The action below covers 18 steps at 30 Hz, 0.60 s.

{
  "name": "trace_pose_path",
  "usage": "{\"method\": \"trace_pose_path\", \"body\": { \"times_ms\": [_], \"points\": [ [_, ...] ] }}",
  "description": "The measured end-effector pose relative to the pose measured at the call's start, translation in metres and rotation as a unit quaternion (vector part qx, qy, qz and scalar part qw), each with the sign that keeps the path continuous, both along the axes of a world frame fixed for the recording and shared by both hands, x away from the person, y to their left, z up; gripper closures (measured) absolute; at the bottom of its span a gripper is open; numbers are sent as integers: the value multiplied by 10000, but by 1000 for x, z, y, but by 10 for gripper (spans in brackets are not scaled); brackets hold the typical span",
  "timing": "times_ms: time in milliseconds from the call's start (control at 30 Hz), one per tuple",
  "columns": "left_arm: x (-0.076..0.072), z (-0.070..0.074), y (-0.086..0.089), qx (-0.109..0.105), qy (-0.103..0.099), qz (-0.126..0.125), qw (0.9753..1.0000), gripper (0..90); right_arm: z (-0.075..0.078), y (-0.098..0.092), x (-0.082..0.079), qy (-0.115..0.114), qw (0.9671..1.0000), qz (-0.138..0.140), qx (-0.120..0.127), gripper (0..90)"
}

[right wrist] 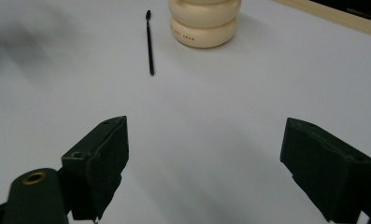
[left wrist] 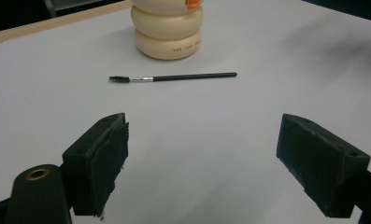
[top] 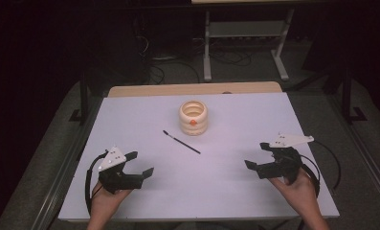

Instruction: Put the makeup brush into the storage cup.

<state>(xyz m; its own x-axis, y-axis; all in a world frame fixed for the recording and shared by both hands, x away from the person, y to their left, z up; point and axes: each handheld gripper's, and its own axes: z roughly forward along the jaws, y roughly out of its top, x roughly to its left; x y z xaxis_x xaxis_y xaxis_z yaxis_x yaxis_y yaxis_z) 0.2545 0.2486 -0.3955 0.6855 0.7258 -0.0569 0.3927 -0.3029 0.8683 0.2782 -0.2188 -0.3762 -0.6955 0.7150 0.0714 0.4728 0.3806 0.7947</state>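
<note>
A white desk [top: 235, 182] stands in a dark room; in the high view a cream ribbed holder [top: 193, 117] sits at upper centre, a thin black brush [top: 181, 142] just below it, and the left hand-held gripper [top: 142, 164] and right hand-held gripper [top: 255, 155] sit spread at lower left and right. In the left gripper view, the brush [left wrist: 174, 77] lies crosswise at upper centre, under the holder [left wrist: 168, 29]. In the right gripper view, the brush [right wrist: 149, 43] lies at upper centre-left, beside the holder [right wrist: 204, 22].

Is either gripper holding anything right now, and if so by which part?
Nothing is held. The left gripper and right gripper are both open and empty; the brush lies on the table beside the cream holder.
</note>
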Motion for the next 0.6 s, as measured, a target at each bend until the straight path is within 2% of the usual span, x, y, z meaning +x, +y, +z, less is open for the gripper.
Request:
{"method": "trace_pose_path", "body": {
  "times_ms": [67,300,333,433,467,500,600],
  "points": [
    [0,0,0,32,-6,-22,10000,164,3,5,7,78,9999,62,-31,151],
    [0,0,1,-6,-39,-10,10000,165,14,23,19,123,9995,222,-166,157],
    [0,0,2,9,-32,-13,10000,165,17,31,26,147,9991,330,-241,158],
    [1,0,2,17,-32,-24,10000,165,19,38,31,263,9985,380,-285,160],
    [1,0,3,18,-37,-27,10000,165,20,49,39,365,9976,459,-372,165],
    [1,0,2,12,-34,-20,10000,165,20,49,39,365,9976,459,-372,165],
    [1,1,3,-13,-13,-12,10000,166,24,67,50,472,9956,637,-508,176]
  ]
}}
